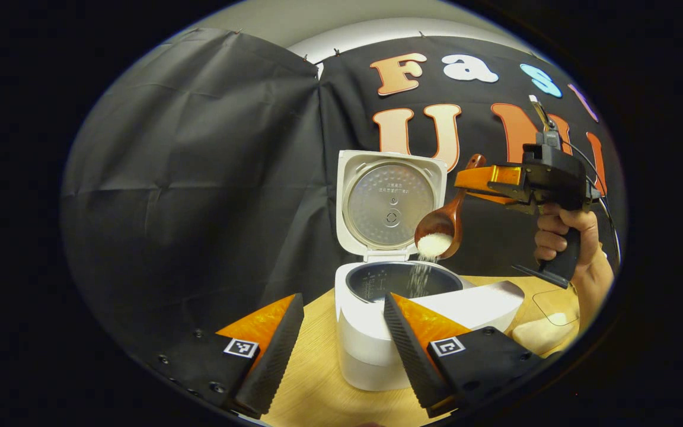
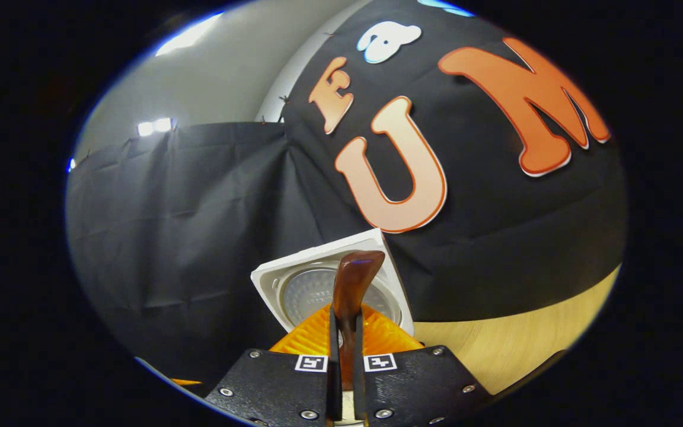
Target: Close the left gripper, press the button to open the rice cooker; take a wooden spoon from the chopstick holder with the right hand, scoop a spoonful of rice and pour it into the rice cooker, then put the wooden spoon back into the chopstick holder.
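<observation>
**Rice pouring into the cooker**

Left gripper view: the cooker point(image 1: 377, 332) sits on the tabletop point(image 1: 312, 379), lid point(image 1: 390, 204) standing upright at the far side, inner pot exposed. Over the pot, twd its right side, the spoon point(image 1: 443, 222) hangs with bowl tilted down-left, white rice point(image 1: 434, 243) heaped at its lip and a thin stream of grains falling straight into the pot. Handle runs up-right into the right claw point(image 1: 484, 178), held by a hand point(image 1: 564, 231) at the right edge. Left claw point(image 1: 341, 338) hangs near, just in front of the cooker, fingers spread wide w/ nothing btwn them; one finger overlaps the cooker's front in the picture, contact can't be told.

A clear container point(image 1: 558, 305) and a pale pouch-like thing point(image 1: 540, 335) lie on the tabletop right of the cooker, partly hidden.

Right gripper view: right claw point(image 2: 341, 356) is clamped tight on the spoon handle point(image 2: 353, 290), both fingers pressing its sides, handle end sticking out past the tips. Beyond it, the lid point(image 2: 318, 279) w/ its metal inner plate, tilted in this view, and a strip of tabletop point(image 2: 513, 338) at lower right.
</observation>
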### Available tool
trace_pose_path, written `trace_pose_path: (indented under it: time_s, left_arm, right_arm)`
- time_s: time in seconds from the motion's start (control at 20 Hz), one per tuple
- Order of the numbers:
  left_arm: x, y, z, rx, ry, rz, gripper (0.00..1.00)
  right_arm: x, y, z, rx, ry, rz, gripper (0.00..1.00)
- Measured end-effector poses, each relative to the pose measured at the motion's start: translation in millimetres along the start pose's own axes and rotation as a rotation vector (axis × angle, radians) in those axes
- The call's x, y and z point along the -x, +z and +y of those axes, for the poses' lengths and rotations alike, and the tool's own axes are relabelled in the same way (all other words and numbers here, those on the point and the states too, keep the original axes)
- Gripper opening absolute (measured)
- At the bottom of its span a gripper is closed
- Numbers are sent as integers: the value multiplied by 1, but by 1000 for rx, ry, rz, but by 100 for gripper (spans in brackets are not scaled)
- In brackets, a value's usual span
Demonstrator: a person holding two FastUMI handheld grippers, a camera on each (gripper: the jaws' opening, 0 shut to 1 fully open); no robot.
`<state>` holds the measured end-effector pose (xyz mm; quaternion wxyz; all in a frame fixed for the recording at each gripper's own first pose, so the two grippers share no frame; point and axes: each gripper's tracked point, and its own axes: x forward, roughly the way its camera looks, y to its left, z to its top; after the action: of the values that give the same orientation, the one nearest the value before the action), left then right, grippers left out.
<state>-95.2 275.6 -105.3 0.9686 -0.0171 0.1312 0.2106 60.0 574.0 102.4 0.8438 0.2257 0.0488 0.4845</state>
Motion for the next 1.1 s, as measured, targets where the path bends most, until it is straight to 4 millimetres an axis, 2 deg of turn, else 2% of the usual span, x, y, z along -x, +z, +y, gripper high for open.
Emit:
trace_pose_path:
  time_s: [0.15,0.25,0.4,0.45,0.5,0.6,0.75,0.85,0.9,0.95,1.05,1.1]
  left_arm:
    - [1,-1,1,-4,4,0,87]
    - [1,0,1,-8,4,1,89]
    - [3,0,2,-12,9,1,89]
    - [3,2,1,-10,8,-2,87]
    - [6,2,1,-10,7,-3,90]
    - [8,4,-1,-11,8,-6,87]
    - [12,9,-4,-17,8,-17,90]
    - [16,11,-8,-17,5,-23,87]
    - [17,12,-10,-17,4,-24,90]
    - [18,13,-12,-18,2,-27,87]
    - [18,15,-18,-18,-2,-28,89]
    - [19,14,-22,-16,-7,-26,87]
  right_arm:
    - [1,-3,14,154,35,0,7]
    - [3,-1,24,263,94,-21,8]
    - [11,1,40,463,175,-73,8]
    - [16,1,43,540,185,-85,7]
    - [16,1,49,598,196,-96,7]
    - [11,-7,48,674,217,-98,8]
    - [9,-9,46,685,211,-93,8]
    - [11,-8,45,639,195,-86,8]
    - [12,-7,44,613,187,-90,8]
    - [11,-6,43,586,175,-91,8]
    - [13,-4,40,536,140,-91,8]
    - [14,-3,39,514,119,-90,8]
